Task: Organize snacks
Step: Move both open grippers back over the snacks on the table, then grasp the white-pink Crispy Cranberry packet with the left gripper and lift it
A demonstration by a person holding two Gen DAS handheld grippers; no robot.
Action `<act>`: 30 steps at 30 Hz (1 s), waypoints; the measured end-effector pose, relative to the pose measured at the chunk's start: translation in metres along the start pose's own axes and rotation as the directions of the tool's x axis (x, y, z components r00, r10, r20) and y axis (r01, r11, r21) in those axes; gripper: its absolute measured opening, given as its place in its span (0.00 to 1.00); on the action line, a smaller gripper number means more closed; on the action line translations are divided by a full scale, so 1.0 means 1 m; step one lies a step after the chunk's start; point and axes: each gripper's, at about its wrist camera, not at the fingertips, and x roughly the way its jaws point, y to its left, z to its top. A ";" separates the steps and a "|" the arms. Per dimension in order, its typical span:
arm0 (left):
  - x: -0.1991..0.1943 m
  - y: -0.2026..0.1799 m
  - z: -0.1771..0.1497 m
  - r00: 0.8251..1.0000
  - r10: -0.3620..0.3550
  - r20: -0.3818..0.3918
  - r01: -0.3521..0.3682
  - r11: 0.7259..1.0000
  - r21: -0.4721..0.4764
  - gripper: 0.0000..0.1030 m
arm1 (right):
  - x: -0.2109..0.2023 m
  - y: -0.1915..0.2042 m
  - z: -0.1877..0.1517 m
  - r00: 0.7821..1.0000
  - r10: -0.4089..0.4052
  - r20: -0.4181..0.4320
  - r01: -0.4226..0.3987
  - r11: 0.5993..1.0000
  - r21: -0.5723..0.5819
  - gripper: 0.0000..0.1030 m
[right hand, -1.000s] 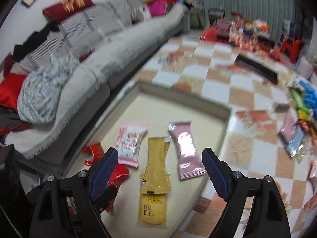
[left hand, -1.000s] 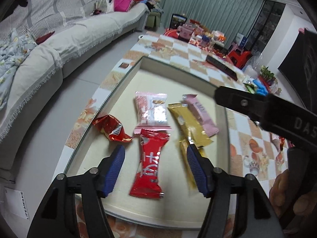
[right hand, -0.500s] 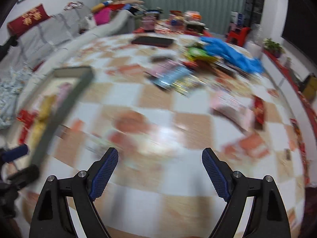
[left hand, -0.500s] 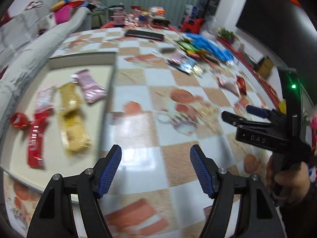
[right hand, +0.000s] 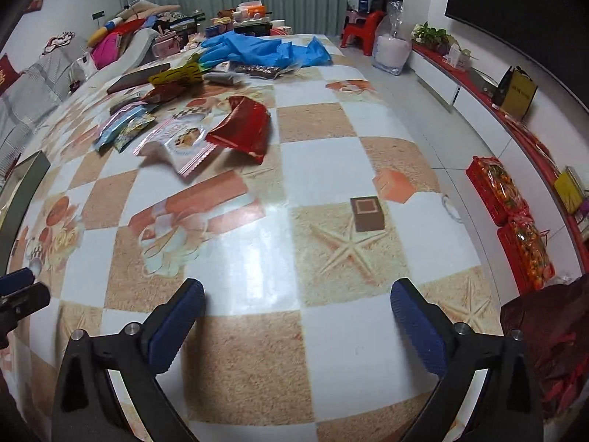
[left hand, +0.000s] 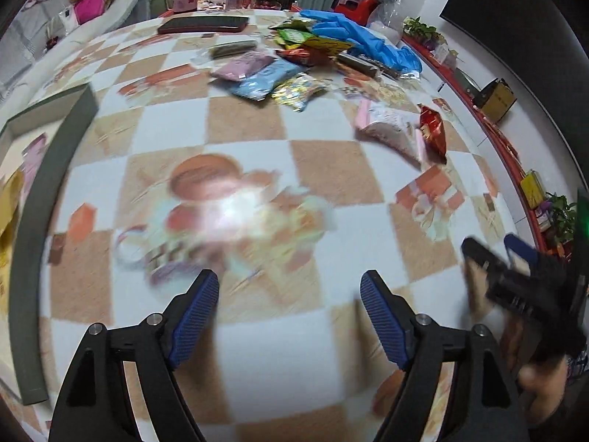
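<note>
My left gripper (left hand: 289,287) hovers over the checkered tablecloth, its jaws opening with nothing between them. The grey tray (left hand: 48,184) sits at the left edge, with a yellow packet (left hand: 9,199) and a pink packet (left hand: 35,147) inside. Loose snacks lie further back: a pink-white packet (left hand: 390,129), a red packet (left hand: 432,130) and a blue packet (left hand: 261,79). My right gripper (right hand: 298,294) is over bare tablecloth, jaws opening and empty. Ahead of it to the left lie the red packet (right hand: 243,125) and pink-white packet (right hand: 180,143). Each gripper shows in the other's view: the right gripper (left hand: 497,265), the left gripper (right hand: 18,291).
Blue gloves (right hand: 257,49) and more snack bags lie at the far end of the table, beside a long dark box (left hand: 202,24). Red baskets (right hand: 497,191) stand on the floor past the table's right edge. A sofa (right hand: 36,77) runs along the left.
Both grippers swung away from above the tray to the right across the table, so the loose snack pile is now ahead. Both pairs of jaws stand wider than before.
</note>
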 end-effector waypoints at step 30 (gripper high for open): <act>0.093 -0.099 0.122 0.996 0.086 -0.023 -0.077 0.962 0.261 1.00 | -0.007 -0.019 -0.001 0.985 0.154 0.080 -0.162 0.981 0.104 1.00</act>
